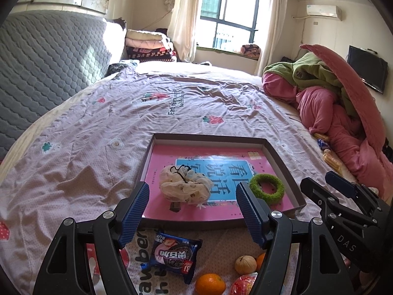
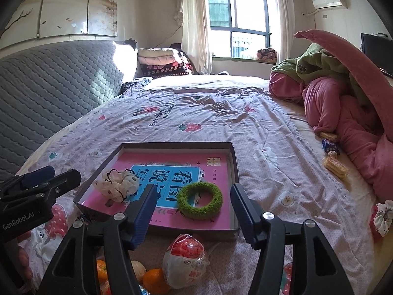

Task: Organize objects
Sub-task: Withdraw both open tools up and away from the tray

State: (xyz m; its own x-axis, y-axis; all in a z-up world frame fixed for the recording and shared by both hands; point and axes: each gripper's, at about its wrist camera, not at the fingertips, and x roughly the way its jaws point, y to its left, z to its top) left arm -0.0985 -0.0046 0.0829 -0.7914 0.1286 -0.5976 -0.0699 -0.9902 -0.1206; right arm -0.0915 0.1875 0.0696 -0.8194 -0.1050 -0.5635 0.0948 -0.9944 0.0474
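Both ribbed-padded grippers, left gripper (image 1: 192, 211) and right gripper (image 2: 194, 212), are held released, empty. A fuzzy green ring (image 2: 200, 204) and crumpled fabric scrunchie (image 1: 185, 188) are seen mid-frame in the shallow cardboard tray (image 1: 282, 162).

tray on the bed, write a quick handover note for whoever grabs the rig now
Left tongs: open, empty, near the tray's front edge.
Right tongs: open, empty, same.
Done: white scrunchie and green ring lie in the tray, on a pink book.
Left: cookie pack, oranges, wrapped red fruit in front of the tray; snacks and another scrunchie at right.
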